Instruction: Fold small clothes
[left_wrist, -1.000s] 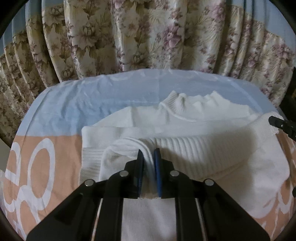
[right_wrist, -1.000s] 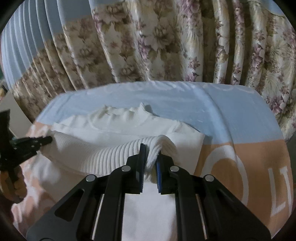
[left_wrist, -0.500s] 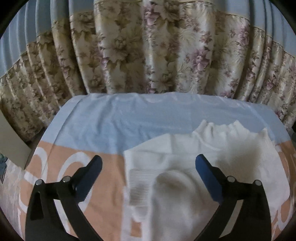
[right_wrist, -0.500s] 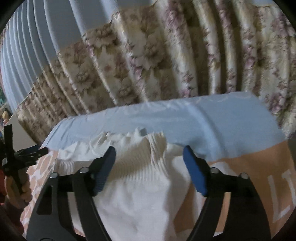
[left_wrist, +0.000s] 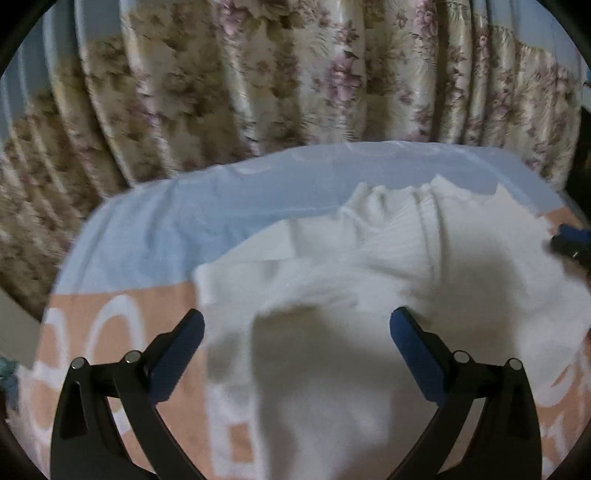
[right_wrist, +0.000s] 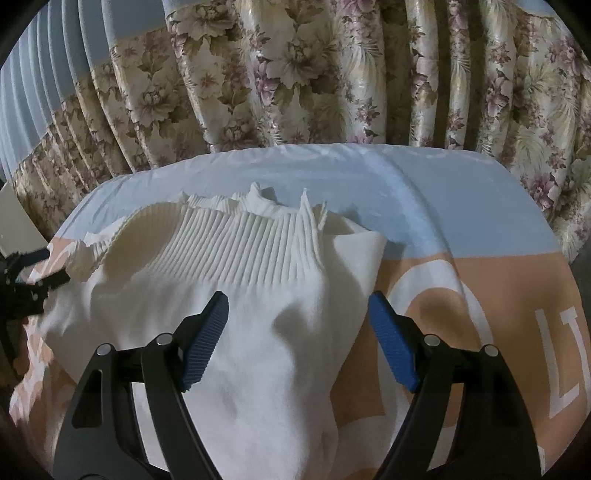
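**Both tools spread over the folded sweater**

Your left tool is hanging spread, gripping nothing, so the white sweater is lying flat on the printed sheet. Your right tool is likewise gaping, leaving the ribbed hem doubled toward the collar.

A white knit sweater lies folded on the bedsheet, its ribbed hem turned up over the collar.

1. We see a bed sheet, pale blue at the far end, peach with white letters nearer us.
2. On it we see one white sweater lying folded, ribbed hem uppermost.
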